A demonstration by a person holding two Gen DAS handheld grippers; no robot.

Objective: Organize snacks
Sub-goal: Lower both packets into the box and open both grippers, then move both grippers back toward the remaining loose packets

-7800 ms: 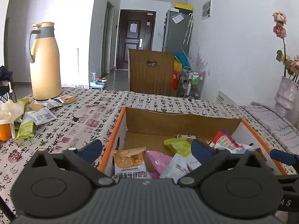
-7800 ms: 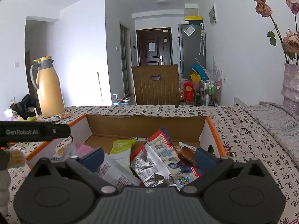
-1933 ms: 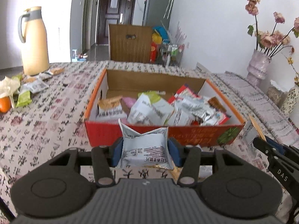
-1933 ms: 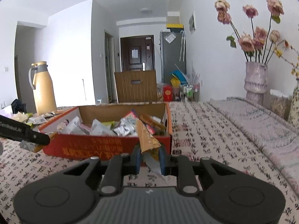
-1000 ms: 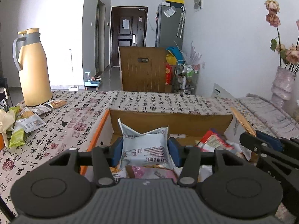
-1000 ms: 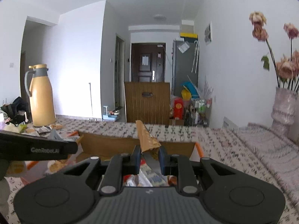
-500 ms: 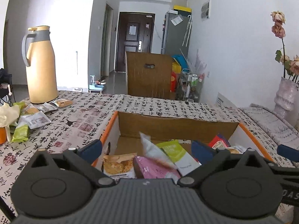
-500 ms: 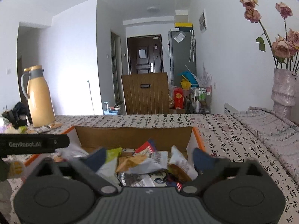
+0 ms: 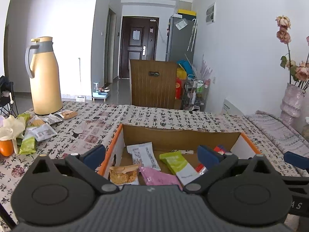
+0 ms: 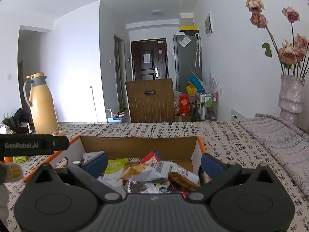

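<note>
Released since a second ago: both packets, now among snacks [image 10: 146, 174] inside cardboard box [image 9: 181, 135]. Left gripper [image 9: 150, 154] and right gripper [image 10: 154, 163] poised over box, jaws fully spread, empty. Underneath, patterned tablecloth [image 9: 154, 116]; beyond, thermos [image 9: 45, 77].

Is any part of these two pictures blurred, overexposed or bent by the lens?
Left wrist view: sharp; corners black, fridge and wall lines lean. Right wrist view: white glare on the wall beside the flask; a blurred shape at the left edge.
</note>
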